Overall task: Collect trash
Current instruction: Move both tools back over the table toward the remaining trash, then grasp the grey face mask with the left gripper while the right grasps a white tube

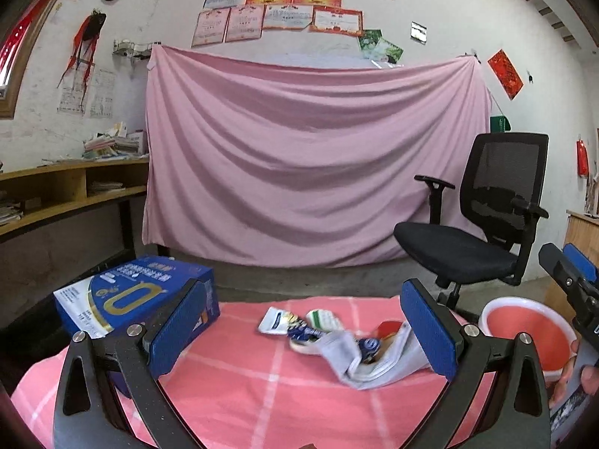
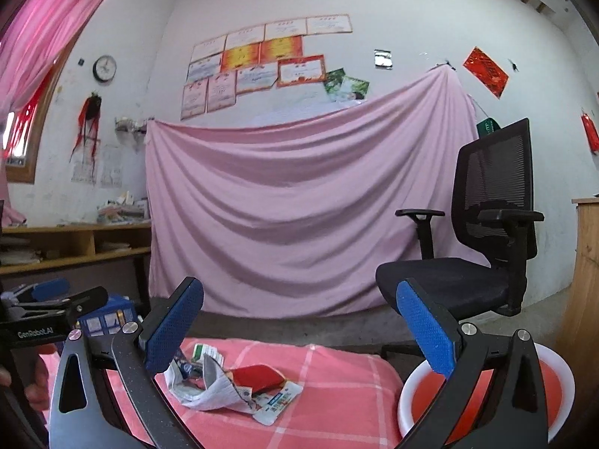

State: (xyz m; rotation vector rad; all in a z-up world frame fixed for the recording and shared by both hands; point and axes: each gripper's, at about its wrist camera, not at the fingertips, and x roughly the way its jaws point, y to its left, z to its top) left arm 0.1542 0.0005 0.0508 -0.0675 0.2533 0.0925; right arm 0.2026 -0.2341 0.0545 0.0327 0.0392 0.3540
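Both jaws are standing wide and empty; I'm seeing the trash pile (image 1: pixel 337 340) still lying on the checked surface (image 1: pixel 262 404), and the red bin (image 2: pixel 486 404) looking empty, so nothing's collected yet.

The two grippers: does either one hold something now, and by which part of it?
Nothing is held. The left gripper and the right gripper both stand wide open, above the pile of wrappers on the pink cloth.

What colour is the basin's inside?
Red-orange inside the basin, with a white rim; the right wrist view shows it best.
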